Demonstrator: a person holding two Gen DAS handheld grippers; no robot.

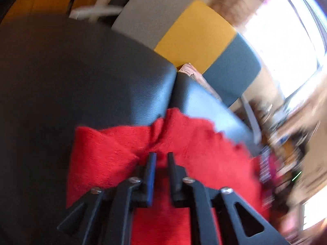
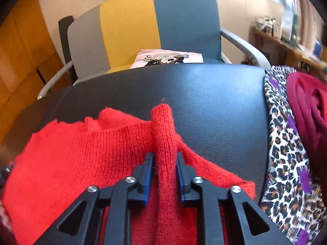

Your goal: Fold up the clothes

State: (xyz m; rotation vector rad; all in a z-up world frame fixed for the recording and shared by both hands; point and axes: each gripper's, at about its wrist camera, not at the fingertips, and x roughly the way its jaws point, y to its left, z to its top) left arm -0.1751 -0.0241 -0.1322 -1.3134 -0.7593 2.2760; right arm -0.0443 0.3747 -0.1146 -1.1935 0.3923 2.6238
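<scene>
Left wrist view, blurred. Black padded surface point(image 1: 81, 71) filling the left side. Red sweater point(image 1: 204, 147) lying on its near part, bunching in front of the left gripper point(image 1: 161, 157). Jaws standing narrowly apart with red knit rising between them; whether the pads are pressing on it, cannot tell through the blur. Behind the surface, a chair point(image 1: 196, 34) with grey, yellow and blue panels is showing. Bright window point(image 1: 286, 40) glaring at far right.

Right wrist view, sharp. Sweater point(image 2: 81, 153) spreading across the near left of the surface point(image 2: 214, 94), its ragged edge lying toward the left. Right gripper point(image 2: 164, 157) pinching a raised ridge of the knit; jaws standing narrowly apart, both pads pressing on the fold, which is sticking up past the tips. Behind the surface, a pink printed cloth point(image 2: 167, 58) is resting on the chair point(image 2: 184, 20) seat. To the right, a leopard-print garment point(image 2: 286, 153) is lying at the surface's edge, with a maroon garment point(image 2: 306, 102) on top of it.
</scene>
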